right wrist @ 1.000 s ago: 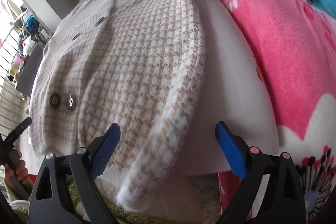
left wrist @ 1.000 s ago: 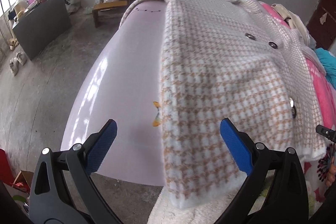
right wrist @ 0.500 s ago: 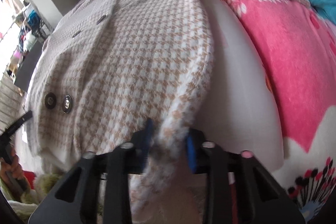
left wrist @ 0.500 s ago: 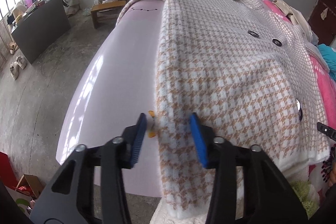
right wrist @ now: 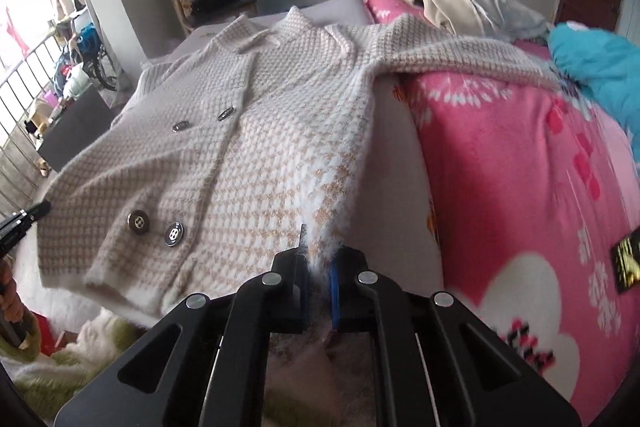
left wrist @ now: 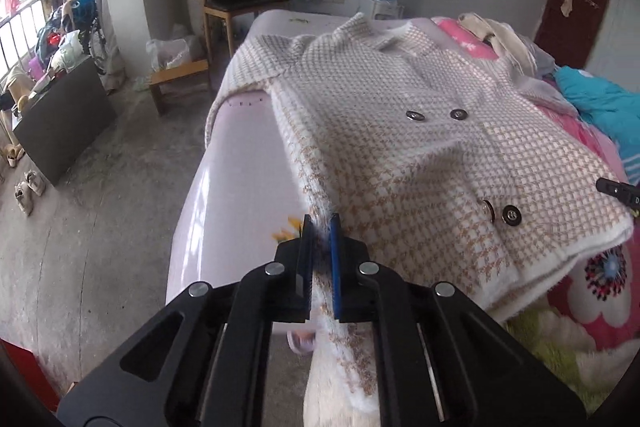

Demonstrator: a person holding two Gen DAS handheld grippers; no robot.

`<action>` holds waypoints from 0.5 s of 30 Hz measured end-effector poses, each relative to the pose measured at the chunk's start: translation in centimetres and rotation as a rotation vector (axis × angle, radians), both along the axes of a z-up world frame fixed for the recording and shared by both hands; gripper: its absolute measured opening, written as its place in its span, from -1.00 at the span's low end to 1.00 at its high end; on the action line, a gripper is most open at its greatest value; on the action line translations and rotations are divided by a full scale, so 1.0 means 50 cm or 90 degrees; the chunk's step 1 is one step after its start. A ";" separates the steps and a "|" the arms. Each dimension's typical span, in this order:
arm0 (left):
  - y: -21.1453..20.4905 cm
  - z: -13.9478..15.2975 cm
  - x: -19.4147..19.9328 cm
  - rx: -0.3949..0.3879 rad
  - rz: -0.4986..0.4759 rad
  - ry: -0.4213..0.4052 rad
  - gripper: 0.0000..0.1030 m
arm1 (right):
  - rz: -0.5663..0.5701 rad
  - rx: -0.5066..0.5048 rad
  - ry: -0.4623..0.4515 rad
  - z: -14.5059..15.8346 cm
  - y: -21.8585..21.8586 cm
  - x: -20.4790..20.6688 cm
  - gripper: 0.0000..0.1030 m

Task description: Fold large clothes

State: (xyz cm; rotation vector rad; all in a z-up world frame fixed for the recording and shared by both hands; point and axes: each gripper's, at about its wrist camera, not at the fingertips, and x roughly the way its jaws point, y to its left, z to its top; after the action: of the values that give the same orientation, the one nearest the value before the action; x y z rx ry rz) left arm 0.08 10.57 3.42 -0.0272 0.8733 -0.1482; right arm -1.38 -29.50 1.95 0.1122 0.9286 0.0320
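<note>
two grippers each pinch the near hem of the houndstooth coat (left wrist: 420, 163), one at each lower corner. the left gripper (left wrist: 320, 251) has its blue pads pressed together on the fuzzy left side edge, with cloth running between them and hanging below. the right gripper (right wrist: 318, 259) is clamped on the right side edge the same way, white fluff showing between its jaws. both sets of jaws have just been closing, and fabric sits between them in each view.

the coat lies front up on a pale lilac bed cover (left wrist: 236, 163), with a pink floral blanket (right wrist: 520, 167) to its right. its long axis runs from near to far: the hem is nearest the cameras, the collar (right wrist: 300, 27) at the far end pointing toward the wall. two pairs of dark buttons (left wrist: 502, 213) run down the front. one sleeve trails off left at the far end, the other lies out right over the pink blanket.

the step in hand looks like the start of a bottom-to-top fold, the hem gripped and raised off the bed. the next move likely calls for carrying both corners far, toward the collar, at an even pace and level, so the hem lands square and the thick knit does not bunch or slip from the pads.
</note>
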 end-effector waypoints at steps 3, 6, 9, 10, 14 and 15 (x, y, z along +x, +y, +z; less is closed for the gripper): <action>0.005 -0.025 -0.033 0.018 0.002 0.050 -0.87 | -0.015 0.014 0.045 -0.030 -0.017 -0.037 -0.86; 0.011 -0.093 -0.035 0.018 0.007 0.119 -0.85 | -0.023 0.004 0.113 -0.100 -0.025 -0.031 -0.84; 0.018 -0.132 -0.022 0.033 0.014 0.162 -0.68 | -0.025 -0.023 0.169 -0.137 -0.033 -0.015 -0.62; 0.024 -0.131 -0.017 0.031 0.016 0.164 -0.62 | -0.025 -0.037 0.169 -0.131 -0.033 -0.012 -0.42; 0.073 -0.078 0.020 0.019 0.058 0.109 -0.01 | -0.007 -0.101 0.083 -0.046 -0.018 0.021 0.12; 0.085 -0.068 0.032 0.010 0.069 0.100 0.08 | 0.002 -0.100 0.068 -0.033 -0.014 0.037 0.14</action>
State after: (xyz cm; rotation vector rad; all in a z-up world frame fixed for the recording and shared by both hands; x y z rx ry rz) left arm 1.67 14.83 0.04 -0.0725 1.0268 -0.0384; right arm 0.45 -30.18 0.32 -0.0336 1.0350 -0.0440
